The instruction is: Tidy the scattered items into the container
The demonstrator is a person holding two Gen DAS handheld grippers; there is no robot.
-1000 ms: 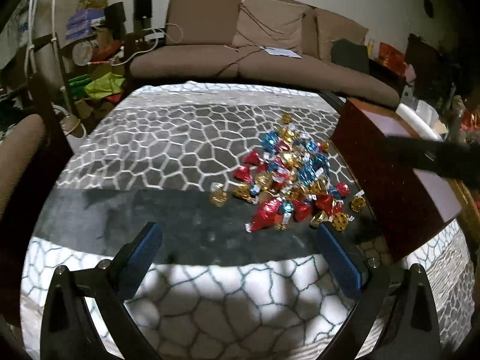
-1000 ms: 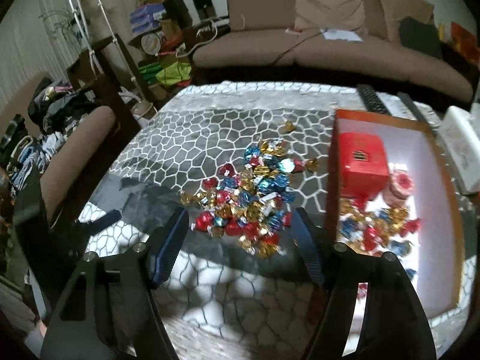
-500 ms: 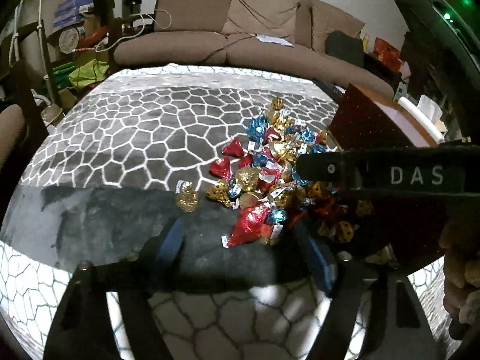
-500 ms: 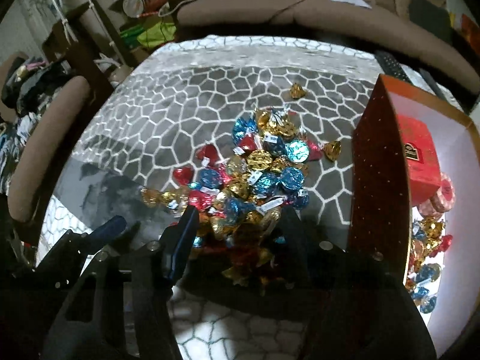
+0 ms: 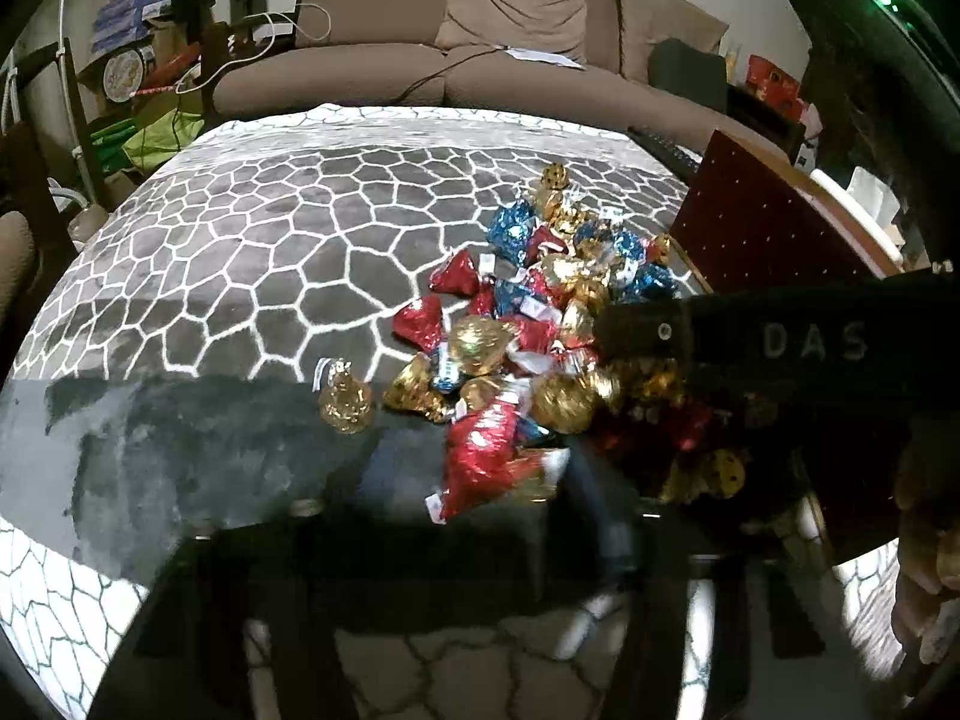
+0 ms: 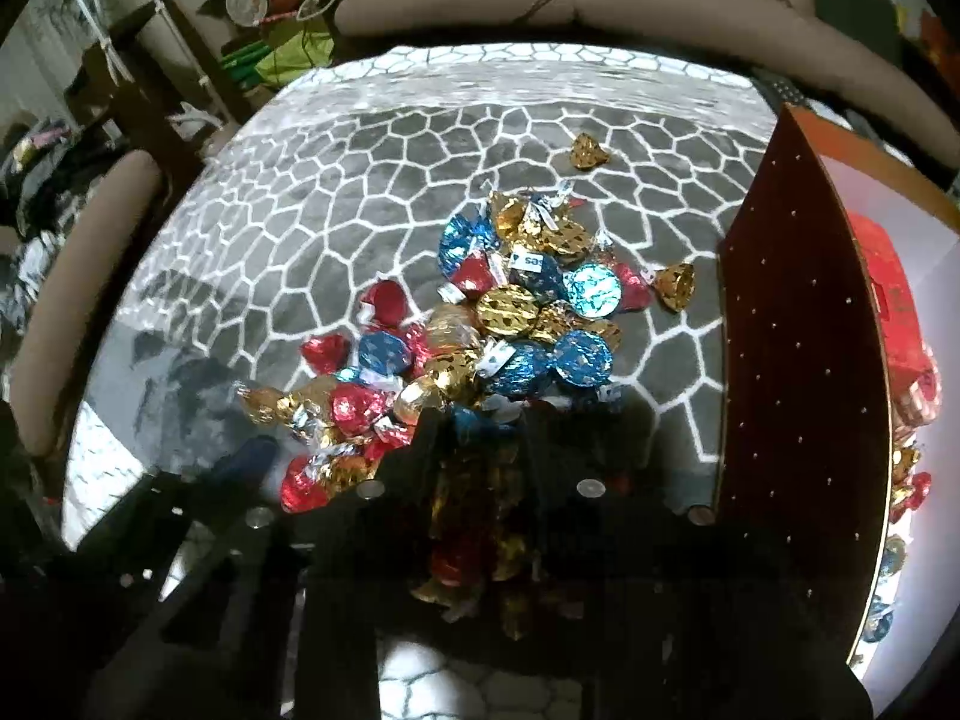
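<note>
A pile of foil-wrapped candies [image 5: 540, 312] in red, blue and gold lies on the honeycomb-patterned cloth [image 5: 270, 252], left of a dark red box [image 6: 798, 330] with a white inside. My left gripper [image 5: 486, 480] sits low in shadow at the pile's near edge. Its jaws are closing, with a large red candy [image 5: 480, 456] between them. My right gripper [image 6: 480, 462] is down in the pile's near side, and its jaws are closing tight on a clump of candies [image 6: 471, 516]. Its black housing [image 5: 810, 342] crosses the left wrist view.
The box holds a small red carton [image 6: 894, 300] and several candies [image 6: 906, 480]. Single gold candies [image 6: 588, 151] [image 5: 345, 402] lie apart from the pile. A brown sofa [image 5: 480, 30] stands behind, with a chair [image 6: 78, 312] at the left. A hand [image 5: 924, 570] shows at the right edge.
Both grippers came down and forward onto the pile and their jaws narrowed. The right gripper's housing moved into the left wrist view, covering the pile's right side.
</note>
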